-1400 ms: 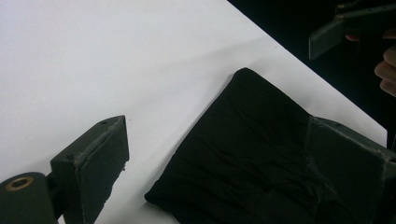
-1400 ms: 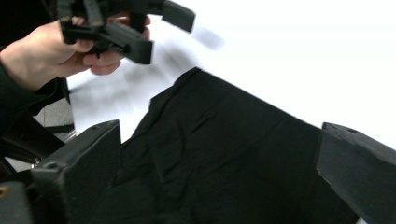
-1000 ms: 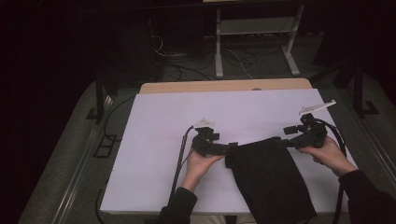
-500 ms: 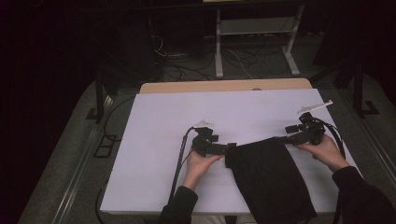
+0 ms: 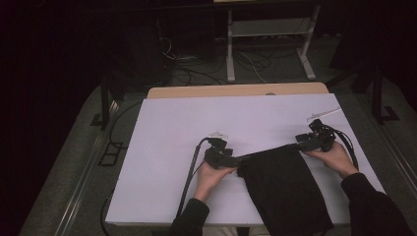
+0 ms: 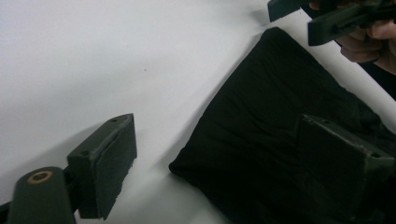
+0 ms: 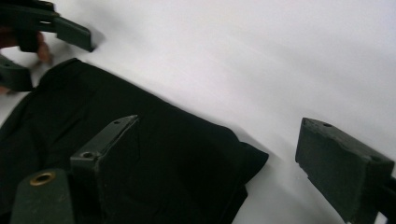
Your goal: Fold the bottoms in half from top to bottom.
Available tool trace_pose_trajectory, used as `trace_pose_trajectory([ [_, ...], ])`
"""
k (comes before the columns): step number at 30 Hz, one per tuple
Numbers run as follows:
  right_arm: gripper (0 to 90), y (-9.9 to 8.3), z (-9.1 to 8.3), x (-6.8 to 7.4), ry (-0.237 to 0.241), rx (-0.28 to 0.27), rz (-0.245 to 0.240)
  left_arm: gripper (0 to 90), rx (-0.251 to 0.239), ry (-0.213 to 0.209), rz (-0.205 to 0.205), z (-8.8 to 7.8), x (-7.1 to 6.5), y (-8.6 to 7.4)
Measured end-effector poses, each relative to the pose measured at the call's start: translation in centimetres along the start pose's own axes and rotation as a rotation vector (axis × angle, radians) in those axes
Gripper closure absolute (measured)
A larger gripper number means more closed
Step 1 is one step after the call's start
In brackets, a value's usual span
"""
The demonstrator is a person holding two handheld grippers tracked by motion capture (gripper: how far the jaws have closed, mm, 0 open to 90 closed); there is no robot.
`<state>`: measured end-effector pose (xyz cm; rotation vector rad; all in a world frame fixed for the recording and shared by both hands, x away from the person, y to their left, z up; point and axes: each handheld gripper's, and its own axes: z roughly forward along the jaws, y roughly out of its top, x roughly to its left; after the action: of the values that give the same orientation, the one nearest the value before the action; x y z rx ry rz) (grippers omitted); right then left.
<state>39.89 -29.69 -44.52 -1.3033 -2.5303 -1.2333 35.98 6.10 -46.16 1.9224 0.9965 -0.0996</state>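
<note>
A white-covered bench (image 5: pixel 196 147) carries a black cloth (image 5: pixel 285 189), which lies flat at the person's right-hand side of the surface, its near end running to the front edge of the bench and its far edge stretched as a straight line between the two hands — an arrangement that suits spreading or folding, since each far corner is then within reach of one tool. The left gripper (image 5: pixel 235 160) lies low at the cloth's far left corner (image 6: pixel 187 164); in the left gripper view one jaw stands over bare bench and the other over the fabric, so the corner sits in the gap with the pads not yet pressing. The right gripper (image 5: pixel 301 146) mirrors this at the far right corner (image 7: pixel 252 158), one jaw over the cloth, the other over white surface. Both pairs of jaws have just been closing yet remain wide apart, and neither has hold of anything. The straddling stance is judged deliberate — a jaw on each side of the hem lets a single squeeze pinch the corner. Cables (image 5: pixel 189 177) trail back from the tools, clear of the fabric.
</note>
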Motion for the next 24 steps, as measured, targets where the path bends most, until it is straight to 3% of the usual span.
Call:
trace_pose_trajectory([
  [4, 15.8, 0.0, 0.3, -0.1, -0.007, -0.002, 0.001, 15.2, 0.000, -0.017, -0.011, 0.0, 0.0, 0.0],
  [7, 21.2, 0.0, 0.4, -0.2, 0.002, -0.004, -0.004, 20.3, 0.011, -0.014, 0.009, 0.1, -0.2, -0.1],
  [15, 40.0, -0.4, 0.8, -0.4, 0.004, 0.032, -0.047, 44.3, 0.040, -0.026, 0.037, 0.3, -0.4, -0.2],
  [19, 61.8, -0.4, 1.0, -0.3, 0.032, 0.045, -0.070, 63.7, 0.050, -0.022, 0.047, 0.4, -0.4, -0.2],
  [24, 79.9, -0.4, 1.3, -0.1, 0.077, 0.073, -0.074, 78.2, 0.074, -0.021, 0.084, 0.5, -0.7, -0.3],
])
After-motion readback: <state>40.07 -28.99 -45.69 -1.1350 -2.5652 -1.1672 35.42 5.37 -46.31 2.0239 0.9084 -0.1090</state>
